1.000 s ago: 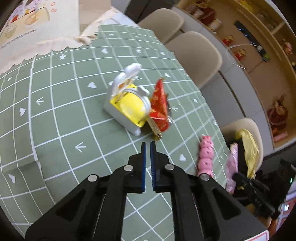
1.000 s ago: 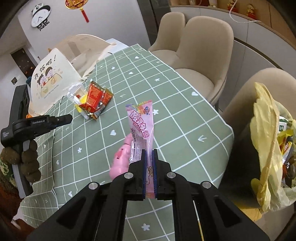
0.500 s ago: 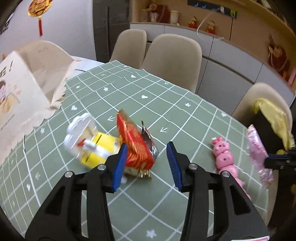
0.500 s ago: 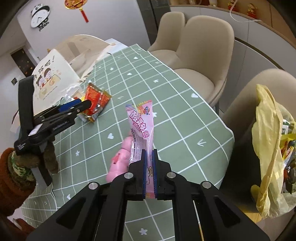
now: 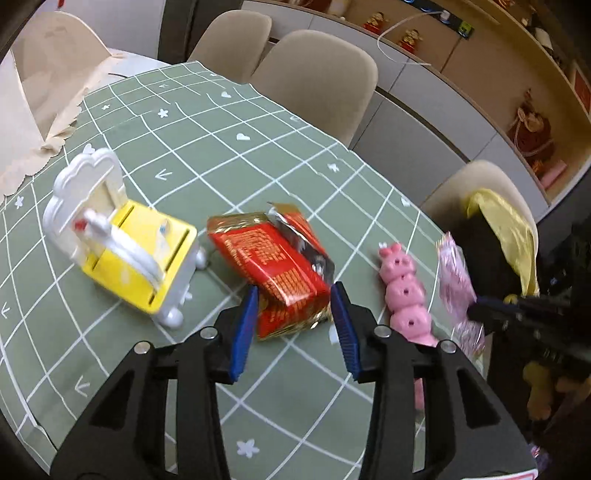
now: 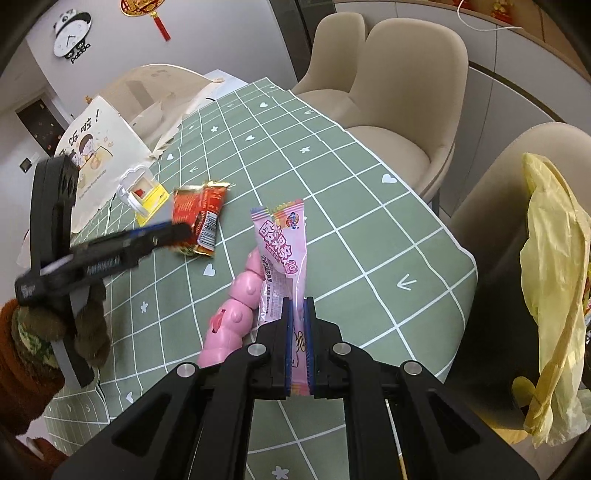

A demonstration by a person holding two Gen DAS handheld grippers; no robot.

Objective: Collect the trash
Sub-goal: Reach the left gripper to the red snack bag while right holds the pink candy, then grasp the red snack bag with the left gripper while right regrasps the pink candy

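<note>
The red wrapper [image 5: 280, 266], formerly ahead of the pinched-together left gripper [image 5: 293, 325], is now straddled by its closing jaws, untouched. The pink packet [image 6: 282, 254] is clamped by the right gripper [image 6: 298, 347] near the tabletop [image 6: 332, 206] edge.

On the green checked tablecloth [image 6: 332, 192] I count two snack wrappers, one red wrapper [image 5: 280, 266] and one pink wrapper [image 6: 284, 243], and two toys, one pink toy [image 5: 404, 291] and one yellow and white toy [image 5: 125, 243]. There are four beige chairs [image 6: 399, 99], one paper bag [image 6: 96, 147], one yellow trash bag [image 6: 554, 266], one panda clock [image 6: 72, 33] and two black grippers [image 5: 295, 325].
</note>
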